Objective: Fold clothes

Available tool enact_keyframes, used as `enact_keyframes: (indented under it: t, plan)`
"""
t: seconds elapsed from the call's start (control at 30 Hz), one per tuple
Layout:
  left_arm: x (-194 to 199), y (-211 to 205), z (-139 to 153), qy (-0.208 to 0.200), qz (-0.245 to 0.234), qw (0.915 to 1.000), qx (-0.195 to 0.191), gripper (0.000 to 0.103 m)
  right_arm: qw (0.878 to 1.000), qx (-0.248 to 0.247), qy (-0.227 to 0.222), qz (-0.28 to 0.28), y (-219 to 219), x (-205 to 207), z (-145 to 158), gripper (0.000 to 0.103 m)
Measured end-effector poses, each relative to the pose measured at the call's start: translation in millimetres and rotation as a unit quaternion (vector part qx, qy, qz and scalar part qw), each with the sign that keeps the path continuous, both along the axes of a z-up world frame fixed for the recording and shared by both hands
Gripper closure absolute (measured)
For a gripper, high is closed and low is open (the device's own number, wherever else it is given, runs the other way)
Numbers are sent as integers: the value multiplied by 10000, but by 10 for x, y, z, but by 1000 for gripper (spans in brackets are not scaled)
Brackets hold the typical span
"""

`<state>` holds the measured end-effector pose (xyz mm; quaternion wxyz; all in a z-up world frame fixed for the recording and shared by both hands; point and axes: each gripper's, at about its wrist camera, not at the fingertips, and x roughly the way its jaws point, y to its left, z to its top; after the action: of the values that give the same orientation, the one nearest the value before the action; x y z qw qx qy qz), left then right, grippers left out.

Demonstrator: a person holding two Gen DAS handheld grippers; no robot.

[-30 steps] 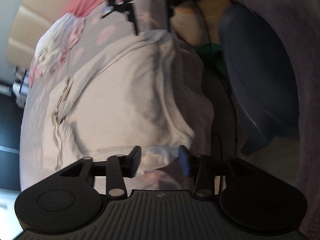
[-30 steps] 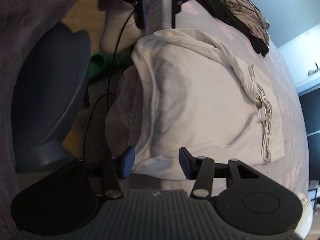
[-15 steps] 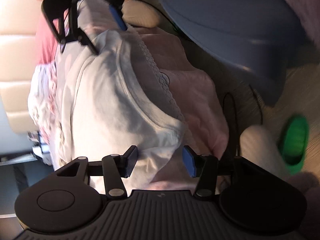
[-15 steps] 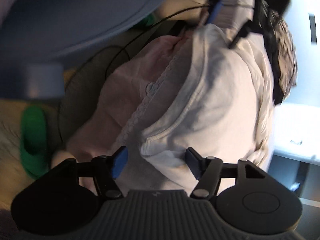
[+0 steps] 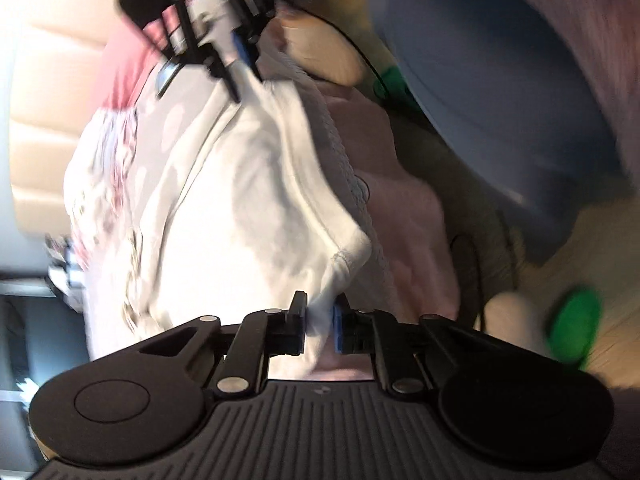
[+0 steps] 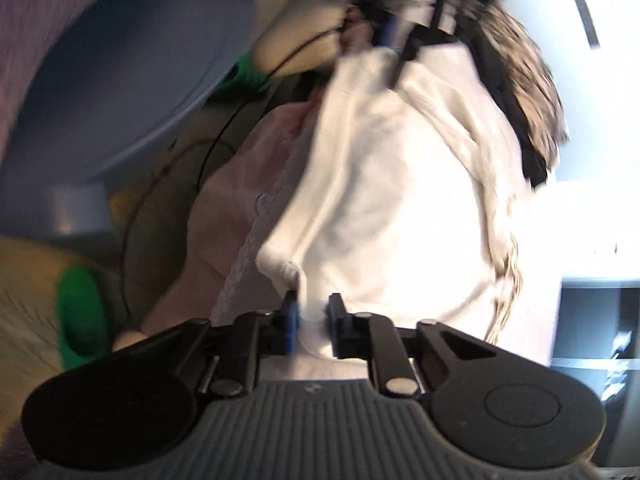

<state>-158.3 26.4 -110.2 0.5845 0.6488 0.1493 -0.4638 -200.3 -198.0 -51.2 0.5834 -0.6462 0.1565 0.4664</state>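
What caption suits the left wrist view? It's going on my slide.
Left gripper pinches one corner of the white garment while the right gripper clamps the far corner.

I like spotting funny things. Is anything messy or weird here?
A little. A black cable snakes loosely beside the pink cloth. Otherwise nothing is torn or spilled. The left hand-held gripper and right hand-held gripper each pinch a corner of the white garment.

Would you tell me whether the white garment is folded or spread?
Spread: the white garment stretches between the left gripper and right gripper.
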Motion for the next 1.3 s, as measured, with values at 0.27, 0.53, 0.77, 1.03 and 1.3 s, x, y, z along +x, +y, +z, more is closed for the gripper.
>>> enact_keyframes:
  t: [0.27, 0.53, 0.77, 1.03, 1.3]
  plan:
    - [540, 40, 792, 1435, 1654, 9676, -1253, 95, 9870, 1111, 583, -1007, -193, 271, 721, 91]
    - [1236, 282, 1436, 2057, 2713, 9067, -2491, 95, 9420, 2453, 663, -2191, -424, 830, 1247, 93]
    - [1899, 389, 1721, 1977, 3137, 8761, -3081, 95, 9086, 3137, 403, -2729, -412, 1461, 1537, 95]
    - [2749, 479, 1833, 1961, 3590, 8404, -3555, 96, 8858, 3308, 519, -3213, -327, 2431, 1618, 96]
    - [3698, 570, 1412, 2250, 4112, 8158, -3388, 96, 8647, 3194, 917, -3767, -140, 3589, 1263, 97]
